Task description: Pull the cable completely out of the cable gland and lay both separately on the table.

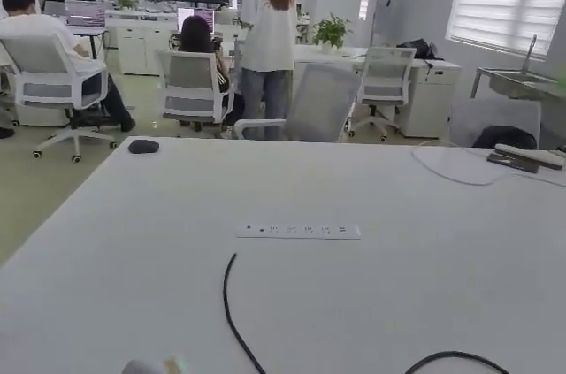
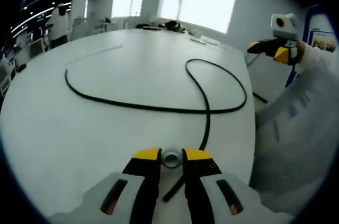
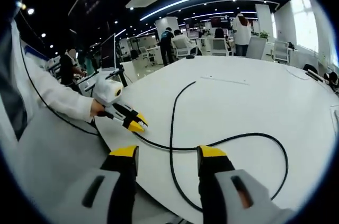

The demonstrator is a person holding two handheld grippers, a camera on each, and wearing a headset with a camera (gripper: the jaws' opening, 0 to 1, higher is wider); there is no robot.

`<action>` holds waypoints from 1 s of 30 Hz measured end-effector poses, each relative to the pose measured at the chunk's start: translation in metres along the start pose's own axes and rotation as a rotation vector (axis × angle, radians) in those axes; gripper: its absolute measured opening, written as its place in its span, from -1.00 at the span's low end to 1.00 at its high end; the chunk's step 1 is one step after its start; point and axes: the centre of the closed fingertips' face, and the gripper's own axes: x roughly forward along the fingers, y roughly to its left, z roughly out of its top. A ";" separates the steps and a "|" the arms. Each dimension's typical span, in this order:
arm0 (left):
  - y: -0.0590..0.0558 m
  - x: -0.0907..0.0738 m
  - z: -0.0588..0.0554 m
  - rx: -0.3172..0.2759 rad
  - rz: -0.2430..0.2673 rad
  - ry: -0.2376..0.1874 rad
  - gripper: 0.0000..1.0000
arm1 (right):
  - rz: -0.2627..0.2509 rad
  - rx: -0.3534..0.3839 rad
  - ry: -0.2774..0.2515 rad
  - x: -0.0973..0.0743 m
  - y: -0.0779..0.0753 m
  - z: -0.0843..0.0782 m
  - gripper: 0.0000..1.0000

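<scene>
Left tongs (image 2: 172,154) pinch the cable gland (image 2: 170,159) at the desk (image 2: 106,60) edge. The cable (image 2: 159,109) (looped across the desk) appears threaded through it — extraction not yet done. Right tongs (image 3: 168,153) spread, empty — pulling out and separate lay-down are left.

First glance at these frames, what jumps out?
A long black cable sprawls in loops across the white table and catches the eye first. In the left gripper view, the left gripper is shut on a small grey cable gland near the table edge, with the cable leading up to it. The right gripper is open above the table, the cable lying beyond its jaws.
</scene>
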 end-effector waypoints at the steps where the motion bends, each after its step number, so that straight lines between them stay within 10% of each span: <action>1: 0.000 0.001 -0.003 0.003 0.000 0.006 -0.66 | -0.003 0.001 0.003 0.000 -0.001 0.000 -0.09; 12: 0.000 0.001 -0.005 -0.043 0.009 -0.017 -0.63 | 0.003 0.018 -0.008 0.009 0.005 0.007 -0.08; 17: -0.017 -0.006 0.008 -0.166 -0.096 -0.021 -0.23 | 0.045 0.011 0.021 0.012 0.016 0.004 -0.07; 20: -0.019 -0.023 0.029 -0.097 -0.089 -0.052 -0.05 | 0.050 0.010 0.022 0.010 0.016 0.007 -0.05; 25: -0.032 -0.066 0.066 -0.168 -0.152 -0.130 0.50 | 0.052 0.032 0.022 0.001 0.012 0.012 0.01; 30: -0.026 -0.121 0.082 -0.027 -0.016 -0.165 0.58 | 0.031 0.033 0.053 -0.013 0.003 0.007 0.04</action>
